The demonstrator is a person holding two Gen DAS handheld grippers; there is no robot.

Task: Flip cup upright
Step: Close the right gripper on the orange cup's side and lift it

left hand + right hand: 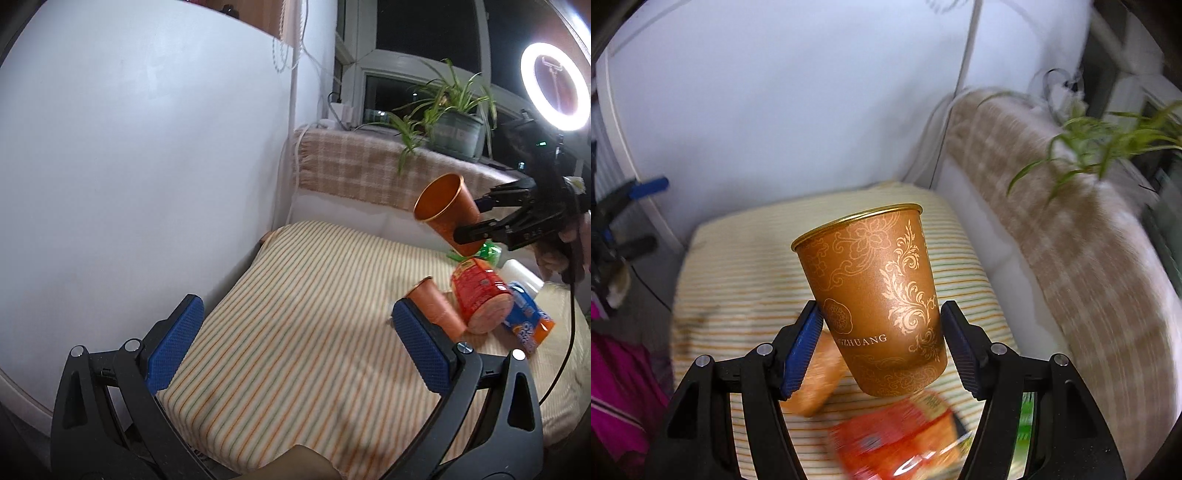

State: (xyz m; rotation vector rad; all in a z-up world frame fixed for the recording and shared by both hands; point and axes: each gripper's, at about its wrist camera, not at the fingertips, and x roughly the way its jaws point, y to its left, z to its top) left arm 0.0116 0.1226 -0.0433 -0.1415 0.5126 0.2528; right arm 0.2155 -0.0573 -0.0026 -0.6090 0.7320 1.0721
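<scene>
My right gripper (881, 350) is shut on an orange paper cup with gold floral print (871, 295), held in the air above the striped cloth, mouth up and tilted. In the left wrist view this cup (445, 212) hangs at the right, mouth toward the upper left, held near its base by the right gripper (476, 218). A second orange cup (434, 306) lies on its side on the striped cloth (288, 317), just behind my left gripper's right pad. It also shows in the right wrist view (816, 376). My left gripper (295, 343) is open and empty above the cloth.
A red round package (480, 295), a blue-orange snack packet (528, 321) and a clear bottle (522, 275) lie at the cloth's right. A white wall (147, 166) stands left. A plaid-covered sill (354, 170) with a potted plant (450, 122) and a ring light (554, 86) are behind.
</scene>
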